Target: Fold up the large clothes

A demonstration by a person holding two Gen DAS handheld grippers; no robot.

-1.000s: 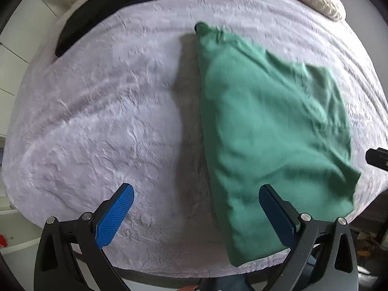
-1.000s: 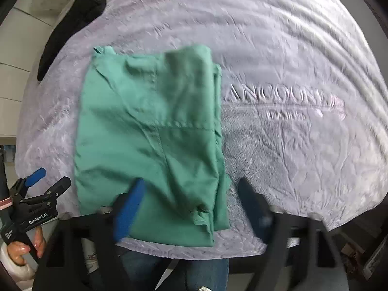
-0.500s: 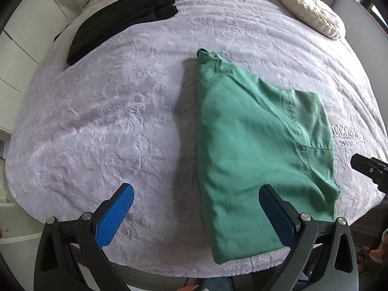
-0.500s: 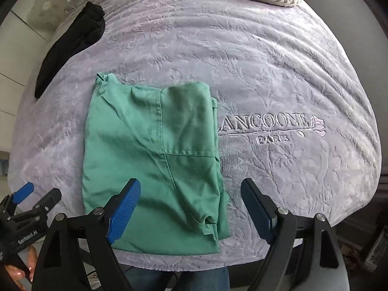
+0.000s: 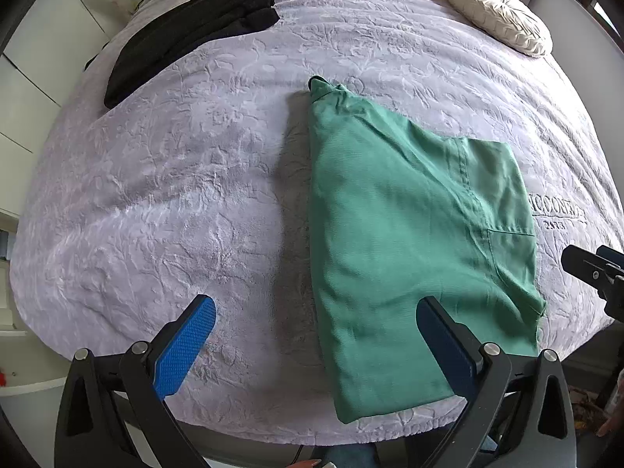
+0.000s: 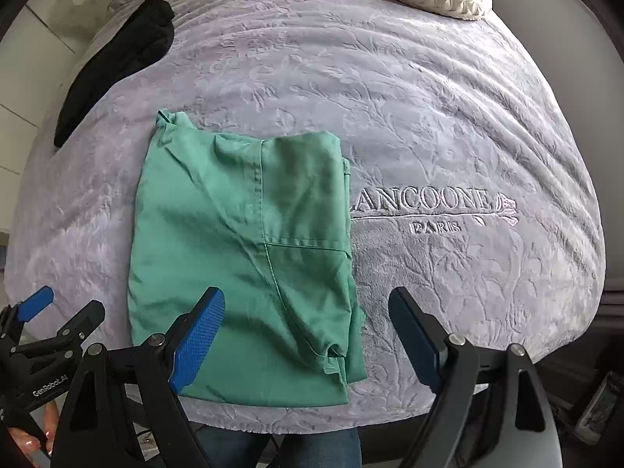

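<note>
Both my grippers have pulled back from the green garment (image 6: 241,257), folded near the bedspread (image 6: 448,117) edge. Left gripper (image 5: 316,325) and right gripper (image 6: 306,319) gape, empty. Probably done; I'd square the loose corner.

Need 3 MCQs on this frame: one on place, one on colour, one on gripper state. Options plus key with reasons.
1. Where does the black garment lie relative to the green garment?
A. far left
B. on top
C. under it

2. What colour is the blanket?
A. red
B. lilac
C. yellow

3. What are the left gripper and right gripper doing?
A. both open, empty
B. both clamping cloth
C. one holds the pillow

Key: 1 A, it lies apart by the far left edge; 2 B, pale purple embossed fabric; 3 A, fingers spread with nothing between.
</note>
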